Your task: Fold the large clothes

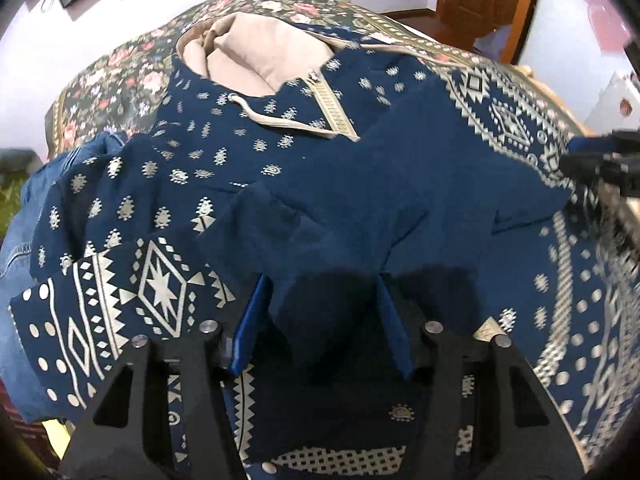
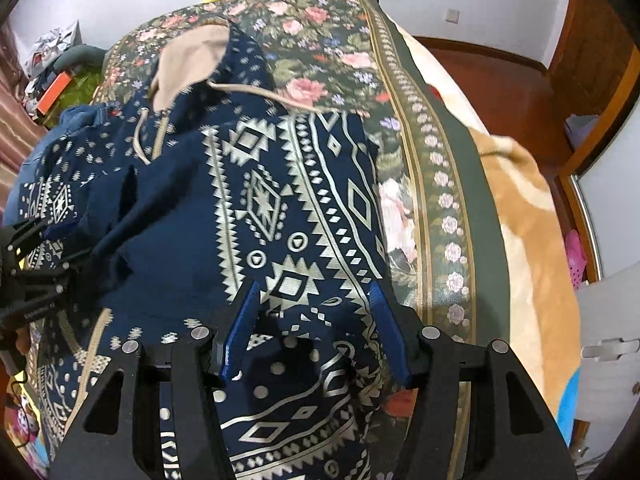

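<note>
Navy cotton-look hoodie [image 1: 328, 168], printed in silver geometric bands and small paisley motifs, is lying spread over a floral bedspread [image 1: 120, 76], which is serving as the broad flat surface that a large garment needs for folding. Its beige-lined hood [image 1: 256, 52] is lying open at the far end, with the drawcord [image 1: 280, 120] and zip placket [image 1: 332, 108] facing up, so the front is uppermost. Both patterned sleeves are lying folded in across the chest, the plain navy panel between them bunching into soft ridges; this suggests the sleeve folds are done and the body fold is the step in hand. Left gripper [image 1: 320, 320] is hovering steeply over the near plain section, blue pads standing moderately apart with fabric beneath and between them but no pinch evident. Right gripper [image 2: 316, 332] is hovering likewise over the banded sleeve [image 2: 288, 208] near the hoodie's right edge, jaws half parted, cloth under them, nothing clamped as far as can be judged. Each tool is sitting at one side of the hem end, probably so both corners can be lifted together and carried toward the hood evenly. Denim garment [image 1: 36, 200] is lying partly under the hoodie's left side, awaiting its turn or simply set aside. Beige blanket [image 2: 520, 240] is showing beyond the bedspread's border.
</note>
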The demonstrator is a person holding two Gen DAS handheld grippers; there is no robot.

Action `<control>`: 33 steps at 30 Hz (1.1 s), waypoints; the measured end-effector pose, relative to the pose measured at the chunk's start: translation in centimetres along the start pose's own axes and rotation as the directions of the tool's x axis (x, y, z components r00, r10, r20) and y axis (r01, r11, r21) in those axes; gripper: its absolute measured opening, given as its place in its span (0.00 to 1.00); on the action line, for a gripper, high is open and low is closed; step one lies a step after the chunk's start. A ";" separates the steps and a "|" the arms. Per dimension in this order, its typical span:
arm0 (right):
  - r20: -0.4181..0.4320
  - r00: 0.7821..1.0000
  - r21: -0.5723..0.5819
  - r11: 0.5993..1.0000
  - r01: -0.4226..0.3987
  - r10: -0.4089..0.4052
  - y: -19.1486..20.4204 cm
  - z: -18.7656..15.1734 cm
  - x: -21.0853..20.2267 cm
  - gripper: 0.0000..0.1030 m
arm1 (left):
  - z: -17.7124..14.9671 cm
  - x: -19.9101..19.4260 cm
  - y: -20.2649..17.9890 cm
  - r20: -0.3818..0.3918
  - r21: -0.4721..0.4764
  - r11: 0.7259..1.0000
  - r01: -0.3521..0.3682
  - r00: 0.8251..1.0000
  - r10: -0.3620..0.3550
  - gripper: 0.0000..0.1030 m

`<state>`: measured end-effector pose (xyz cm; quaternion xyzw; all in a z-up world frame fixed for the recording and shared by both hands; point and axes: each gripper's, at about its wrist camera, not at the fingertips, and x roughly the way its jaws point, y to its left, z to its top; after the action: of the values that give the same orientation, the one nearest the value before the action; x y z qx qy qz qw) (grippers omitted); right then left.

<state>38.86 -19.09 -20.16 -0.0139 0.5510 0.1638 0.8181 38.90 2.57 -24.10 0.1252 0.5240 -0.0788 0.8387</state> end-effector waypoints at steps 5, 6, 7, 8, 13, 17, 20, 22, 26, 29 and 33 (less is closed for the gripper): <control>-0.024 1.000 0.037 0.999 -0.019 0.020 -0.6 -0.2 1.4 0.52 | 0.6 0.6 -0.1 -0.003 -0.018 1.000 -0.011 1.000 0.011 0.56; -0.022 0.999 0.042 0.999 -0.023 0.024 -0.6 -0.2 1.5 0.54 | 0.8 0.7 -0.2 -0.003 -0.013 1.000 -0.013 1.000 0.013 0.56; -0.020 0.999 0.045 0.999 -0.027 0.028 -0.6 -0.2 1.6 0.56 | 1.0 0.8 -0.4 0.002 0.000 1.000 -0.020 1.000 0.020 0.56; -0.018 0.999 0.046 0.999 -0.029 0.030 -0.6 -0.2 1.6 0.56 | 1.2 0.8 -0.6 0.011 0.017 0.999 -0.030 0.999 0.030 0.55; -0.014 1.000 0.027 1.000 -0.003 0.003 -0.3 -0.4 1.6 0.57 | 1.4 0.5 0.8 0.039 -0.069 0.996 -0.064 0.997 0.066 0.21; -0.019 1.000 0.021 1.000 0.005 -0.004 -0.1 -0.3 1.8 0.57 | 0.3 -2.7 3.8 0.110 -0.188 0.980 0.061 0.993 -0.041 0.17; -0.026 1.000 0.033 0.999 -0.002 0.003 -0.2 -0.2 1.8 0.57 | -0.9 -6.7 6.3 0.213 -0.247 0.960 0.128 0.974 -0.075 0.17; -0.028 1.000 0.042 0.999 -0.005 0.006 -0.2 -0.1 1.8 0.58 | -1.5 -9.0 7.8 0.264 -0.279 0.948 0.154 0.961 -0.078 0.17; -0.030 1.000 0.039 0.999 0.004 -0.003 -0.1 0.0 2.0 0.58 | -3.9 -11.9 10.2 0.305 -0.337 0.925 0.174 0.950 -0.067 0.16; -0.033 0.999 0.027 0.999 0.020 -0.019 0.2 0.0 2.0 0.59 | -5.5 -11.4 10.8 0.277 -0.350 0.915 0.202 0.955 -0.105 0.17; -0.039 0.999 0.016 0.999 0.035 -0.035 0.4 0.1 2.1 0.59 | -7.6 -9.1 10.6 0.185 -0.374 0.919 0.128 0.981 -0.061 0.26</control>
<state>39.49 -18.16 -21.95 -0.0198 0.5680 0.1445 0.8100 31.14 14.99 -17.77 -0.0740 0.4616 -0.0255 0.8836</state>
